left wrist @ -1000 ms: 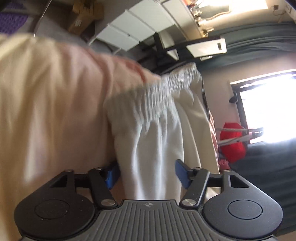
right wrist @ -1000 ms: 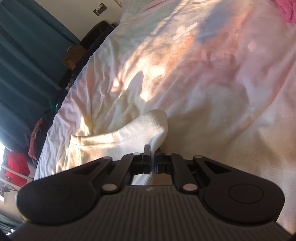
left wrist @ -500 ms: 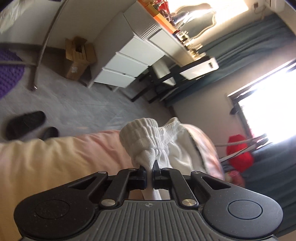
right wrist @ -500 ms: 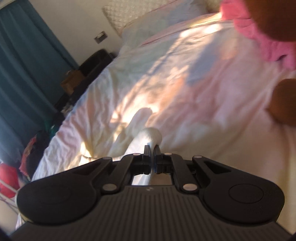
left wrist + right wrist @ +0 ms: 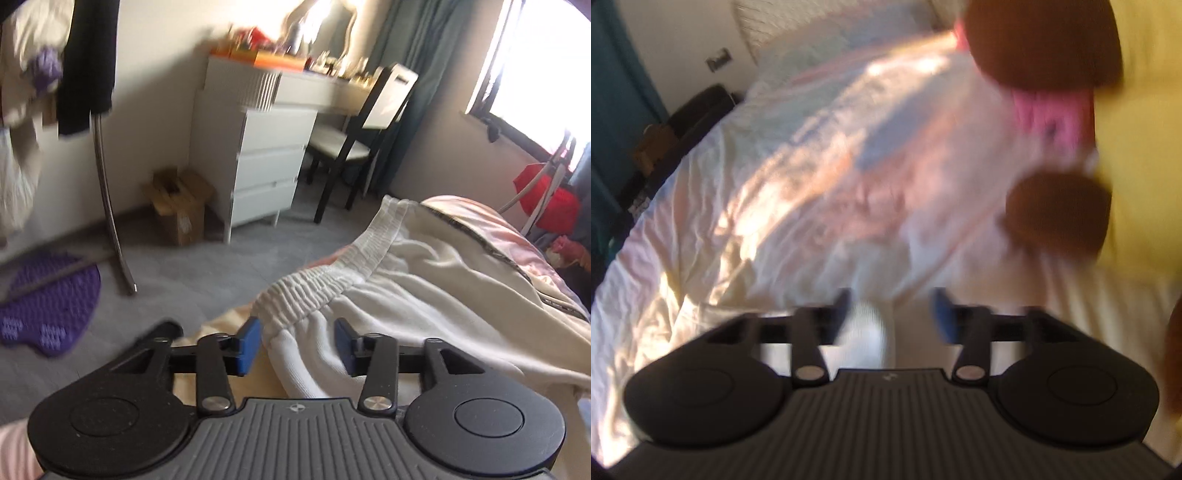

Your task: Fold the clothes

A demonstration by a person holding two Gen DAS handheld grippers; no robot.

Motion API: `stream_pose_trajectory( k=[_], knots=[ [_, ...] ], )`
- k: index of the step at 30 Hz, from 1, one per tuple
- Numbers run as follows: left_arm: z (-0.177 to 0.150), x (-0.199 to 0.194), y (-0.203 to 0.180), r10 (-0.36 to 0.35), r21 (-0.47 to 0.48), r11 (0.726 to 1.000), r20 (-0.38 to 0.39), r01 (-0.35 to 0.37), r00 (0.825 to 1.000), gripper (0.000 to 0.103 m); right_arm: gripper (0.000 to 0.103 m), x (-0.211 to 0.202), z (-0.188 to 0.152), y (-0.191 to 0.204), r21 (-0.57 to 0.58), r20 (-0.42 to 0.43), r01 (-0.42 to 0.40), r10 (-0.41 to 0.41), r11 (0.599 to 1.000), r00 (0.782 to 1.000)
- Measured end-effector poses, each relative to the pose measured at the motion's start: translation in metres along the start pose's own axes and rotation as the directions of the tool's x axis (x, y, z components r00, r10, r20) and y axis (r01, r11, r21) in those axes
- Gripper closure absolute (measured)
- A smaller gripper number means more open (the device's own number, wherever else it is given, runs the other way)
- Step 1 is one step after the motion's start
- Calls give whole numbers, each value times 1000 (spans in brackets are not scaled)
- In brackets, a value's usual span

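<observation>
White shorts [image 5: 388, 291] with a ribbed elastic waistband [image 5: 314, 288] lie on the bed near its edge. My left gripper [image 5: 297, 343] is open, its blue pads on either side of the waistband corner, with cloth lying between them. In the blurred right wrist view my right gripper [image 5: 890, 314] is open, and a white fold of the garment [image 5: 868, 332] lies between its fingers on the pale bed sheet [image 5: 812, 177].
A white dresser [image 5: 258, 147], dark chair [image 5: 365, 122], cardboard box [image 5: 181, 206], clothes rack leg [image 5: 110, 206] and purple mat [image 5: 48, 306] stand on the grey floor. A brown and pink plush toy [image 5: 1052, 110] and yellow fabric [image 5: 1145, 129] lie at the bed's right.
Both grippers were shut on the white garment half a second ago and have now opened, letting it go. Both views have swung; the garment now rests on the bed.
</observation>
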State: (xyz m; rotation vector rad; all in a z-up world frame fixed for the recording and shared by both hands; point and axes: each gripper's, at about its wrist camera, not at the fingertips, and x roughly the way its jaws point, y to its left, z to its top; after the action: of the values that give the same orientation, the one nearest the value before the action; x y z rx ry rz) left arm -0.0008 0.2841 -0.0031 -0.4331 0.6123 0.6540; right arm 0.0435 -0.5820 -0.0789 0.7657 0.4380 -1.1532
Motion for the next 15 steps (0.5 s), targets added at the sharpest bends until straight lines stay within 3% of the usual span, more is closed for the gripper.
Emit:
stream_pose_trajectory(
  k=[2, 3, 6, 11, 15],
  knots=[
    [0, -13, -19, 1, 31, 1000, 44, -2, 999, 31, 27, -15, 2, 12, -51, 45, -81, 83, 995, 996],
    [0, -19, -32, -11, 48, 999, 62, 8, 998, 29, 28, -22, 3, 18, -78, 66, -120, 125, 990, 990],
    [-6, -36, -88, -109, 132, 987, 98, 95, 989, 18, 28, -44, 6, 36, -163, 121, -232, 252, 959, 960],
    [-32, -34, -212, -268, 307, 923, 78, 233, 960, 7, 29, -73, -29, 63, -230, -45, -485, 488, 844, 871],
    [-59, -21, -319, -359, 441, 845, 50, 302, 932, 2, 29, -73, -49, 83, -261, -95, -532, 527, 806, 844]
  ],
)
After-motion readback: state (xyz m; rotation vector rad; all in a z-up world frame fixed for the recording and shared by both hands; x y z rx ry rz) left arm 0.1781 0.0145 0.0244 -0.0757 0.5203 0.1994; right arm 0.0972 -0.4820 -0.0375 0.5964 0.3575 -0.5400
